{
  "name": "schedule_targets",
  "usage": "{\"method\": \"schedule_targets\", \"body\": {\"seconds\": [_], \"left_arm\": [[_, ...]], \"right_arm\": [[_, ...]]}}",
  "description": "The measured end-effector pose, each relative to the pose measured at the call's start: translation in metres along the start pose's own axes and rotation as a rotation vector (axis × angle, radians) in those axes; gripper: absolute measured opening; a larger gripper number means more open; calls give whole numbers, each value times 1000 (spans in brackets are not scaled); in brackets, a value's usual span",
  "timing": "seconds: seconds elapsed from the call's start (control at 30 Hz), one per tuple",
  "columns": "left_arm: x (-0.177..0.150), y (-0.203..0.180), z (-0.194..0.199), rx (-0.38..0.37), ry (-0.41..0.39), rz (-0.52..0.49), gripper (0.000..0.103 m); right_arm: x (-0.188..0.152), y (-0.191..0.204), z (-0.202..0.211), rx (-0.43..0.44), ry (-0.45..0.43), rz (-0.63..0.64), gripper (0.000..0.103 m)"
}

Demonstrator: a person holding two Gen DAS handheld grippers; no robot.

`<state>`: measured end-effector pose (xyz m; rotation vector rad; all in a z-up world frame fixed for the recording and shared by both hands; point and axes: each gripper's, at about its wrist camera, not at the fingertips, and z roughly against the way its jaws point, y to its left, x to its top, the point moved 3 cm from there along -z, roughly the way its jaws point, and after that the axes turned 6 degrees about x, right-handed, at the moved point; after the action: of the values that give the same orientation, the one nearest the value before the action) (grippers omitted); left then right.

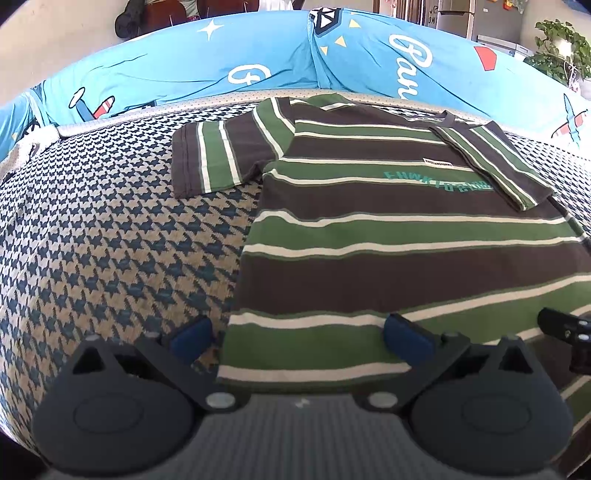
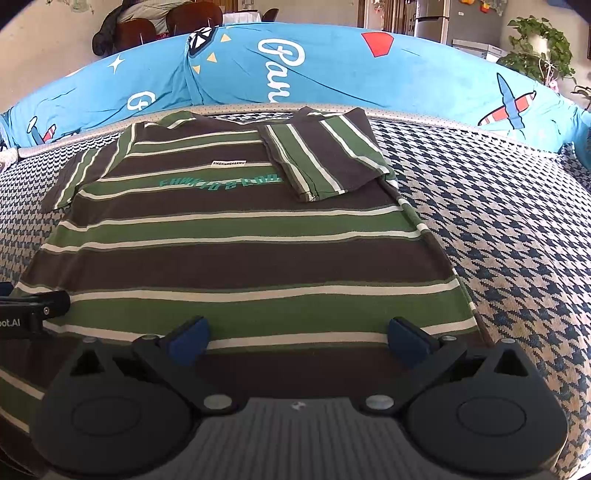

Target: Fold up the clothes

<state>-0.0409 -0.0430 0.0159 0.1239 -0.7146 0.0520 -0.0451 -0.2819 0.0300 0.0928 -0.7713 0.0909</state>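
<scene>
Both sets of jaws stand spread wide with nothing gripped. The left gripper [image 1: 297,334] hovers over the near left corner of the striped T-shirt [image 1: 388,236]: its left blue pad sits over the bare houndstooth cover, its right pad over the shirt's hem, and the shirt's left edge runs between them. Whether the pads touch the cloth is hard to judge from this angle. The right gripper [image 2: 297,336] hangs over the hem nearer the shirt's right edge, both pads above the fabric, empty between them. Each gripper shows at the edge of the other's view, so the two are close side by side along the hem.

The T-shirt, in brown, green and cream bands, lies flat and face up on the sofa seat [image 2: 498,236], its hem toward the grippers and its collar toward the backrest. Teal lettering [image 2: 219,181] curves across the chest under a small white label [image 2: 228,161]. The right sleeve [image 2: 321,158] is folded inward and lies on the chest, just beside the lettering. The left sleeve [image 1: 210,158] is spread out flat on the cover.

Behind the shirt rises the backrest in a bright blue cover [image 2: 332,70] printed with white script, stars and aeroplanes. Farther back stand a leafy potted plant [image 2: 539,48] and a silver refrigerator [image 2: 436,18].
</scene>
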Motion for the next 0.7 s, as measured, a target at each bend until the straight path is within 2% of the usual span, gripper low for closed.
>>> {"method": "schedule_targets", "body": {"seconds": [0.7], "left_arm": [[2, -4, 5, 3, -19, 3, 103]], "right_arm": [[2, 0, 2, 1, -7, -2, 103]]}}
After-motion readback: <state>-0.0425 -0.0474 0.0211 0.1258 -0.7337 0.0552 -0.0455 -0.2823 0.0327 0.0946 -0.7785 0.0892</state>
